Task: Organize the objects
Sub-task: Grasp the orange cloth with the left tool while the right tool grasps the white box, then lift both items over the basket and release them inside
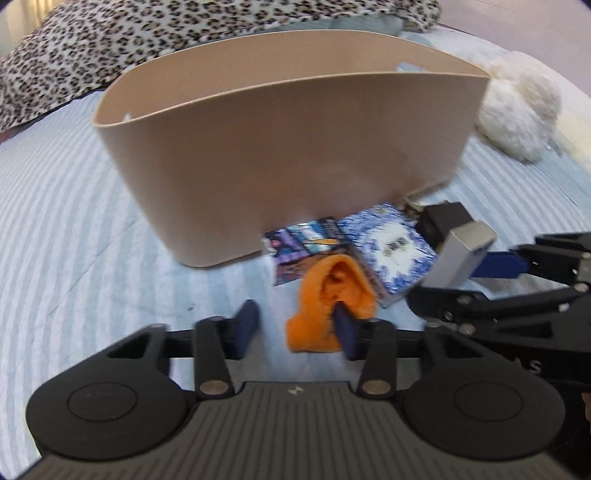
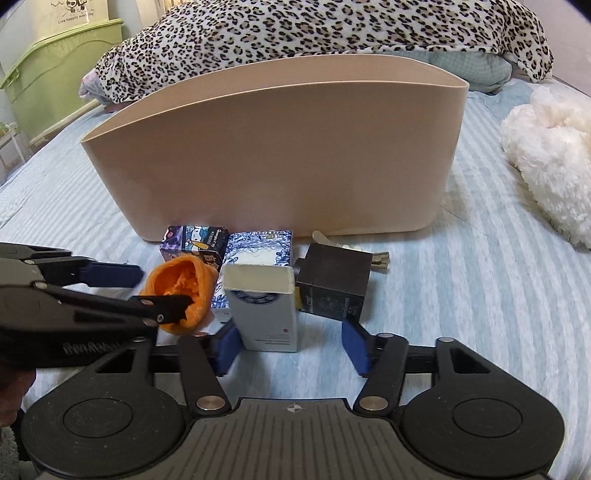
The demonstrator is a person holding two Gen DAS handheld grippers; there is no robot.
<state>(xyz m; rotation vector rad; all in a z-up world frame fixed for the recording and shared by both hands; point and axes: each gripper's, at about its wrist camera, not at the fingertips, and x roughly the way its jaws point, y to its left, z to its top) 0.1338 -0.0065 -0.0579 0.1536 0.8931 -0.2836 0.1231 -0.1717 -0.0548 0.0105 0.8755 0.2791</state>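
A beige oval tub [image 2: 280, 147] is being seen standing on a blue-and-white striped bedsheet [image 2: 461, 295], with a leopard-print blanket [image 2: 314, 33] lying behind it and a white fluffy plush [image 2: 554, 162] well off to its right. Just in front of the tub a cluster of small things is being kept together: a purple cartoon-printed box [image 2: 194, 243], a blue-and-white patterned box [image 2: 258, 247], a white carton [image 2: 264, 310] and a black box [image 2: 334, 286], behind which some pale small items are lying, too small to be told.

The left gripper [image 1: 295, 328] is being held with its fingers spread wide; its right finger [image 1: 345, 328] is being pressed against an orange knitted piece [image 1: 328, 302], while the other finger is standing apart from it, so nothing is being pinched.

The right gripper [image 2: 295, 345] is likewise being held spread, the white carton standing between its blue pads and touching the left pad [image 2: 227, 349]; the right pad is being kept clear of it. In the left wrist view the carton is being shown beside the right gripper's blue fingertip.

A green storage bin [image 2: 55, 81] is being seen at the far left.
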